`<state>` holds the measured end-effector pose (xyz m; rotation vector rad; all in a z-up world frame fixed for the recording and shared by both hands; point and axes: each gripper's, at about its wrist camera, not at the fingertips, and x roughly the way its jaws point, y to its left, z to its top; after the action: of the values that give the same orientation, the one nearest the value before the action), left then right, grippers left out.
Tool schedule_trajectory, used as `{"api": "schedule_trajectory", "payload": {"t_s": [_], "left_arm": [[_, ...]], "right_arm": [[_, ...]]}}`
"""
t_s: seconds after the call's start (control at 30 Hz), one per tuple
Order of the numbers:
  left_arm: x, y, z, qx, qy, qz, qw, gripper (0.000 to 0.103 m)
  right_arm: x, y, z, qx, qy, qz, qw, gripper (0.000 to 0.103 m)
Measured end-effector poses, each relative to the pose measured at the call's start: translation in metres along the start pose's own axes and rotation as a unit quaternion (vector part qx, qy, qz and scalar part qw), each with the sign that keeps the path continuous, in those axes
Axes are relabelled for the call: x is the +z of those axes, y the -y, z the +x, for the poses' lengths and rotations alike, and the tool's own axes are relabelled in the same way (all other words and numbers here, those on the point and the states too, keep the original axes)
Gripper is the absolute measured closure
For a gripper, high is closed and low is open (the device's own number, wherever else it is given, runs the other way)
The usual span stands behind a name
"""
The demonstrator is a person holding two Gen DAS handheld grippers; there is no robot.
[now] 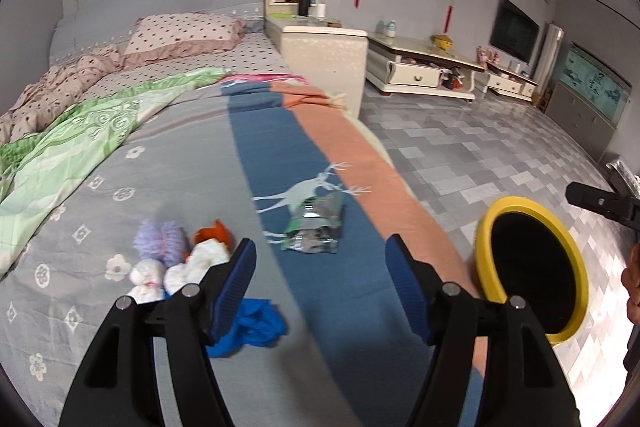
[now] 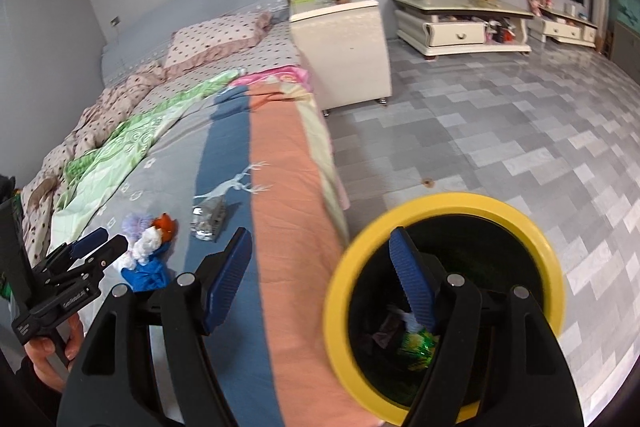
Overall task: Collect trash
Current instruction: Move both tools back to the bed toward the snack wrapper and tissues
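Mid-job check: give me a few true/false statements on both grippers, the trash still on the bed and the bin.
1. The left gripper is open and holds nothing. True.
2. The silver snack wrapper is already in the bin. False: it lies on the bed.
3. The yellow-rimmed bin stands on the floor beside the bed. True.
4. The bin is empty. False: trash lies inside.
5. The right gripper grips a blue rag. False: it is open; the blue rag lies on the bed.

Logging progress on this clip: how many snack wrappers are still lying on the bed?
1: a crumpled silver-green wrapper on the bed's blue stripe, by the deer print. The yellow-rimmed bin already holds some trash; more may be hidden.
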<state>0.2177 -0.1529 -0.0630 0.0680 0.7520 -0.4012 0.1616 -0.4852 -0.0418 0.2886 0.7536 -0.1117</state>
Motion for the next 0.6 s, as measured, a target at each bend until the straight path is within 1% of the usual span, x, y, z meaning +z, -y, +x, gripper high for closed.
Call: {"api": "schedule_trajectory", "payload": {"t_s": [0.3,0.43,0.6], "left_arm": [[-0.007,-0.073,0.004,0.053,-0.010,-0.037,0.9979,0.039],[-0.013,-0.098,0.009,0.066,-0.017,-0.048,0.9965,0.039],[-0.025,-0.127,0.020,0.081,-0.031,-0.062,0.9943,0.039]], "right_arm": [[0.012,-0.057,0.044,0.039,-0.020,-0.025,0.999,0.035],[0.015,-0.081,0.069,0.051,-0.033,-0.035,0.998,0.035],[0.017,-0.104,0.101,0.057,-0.052,-0.045,0.996,0.035]]}}
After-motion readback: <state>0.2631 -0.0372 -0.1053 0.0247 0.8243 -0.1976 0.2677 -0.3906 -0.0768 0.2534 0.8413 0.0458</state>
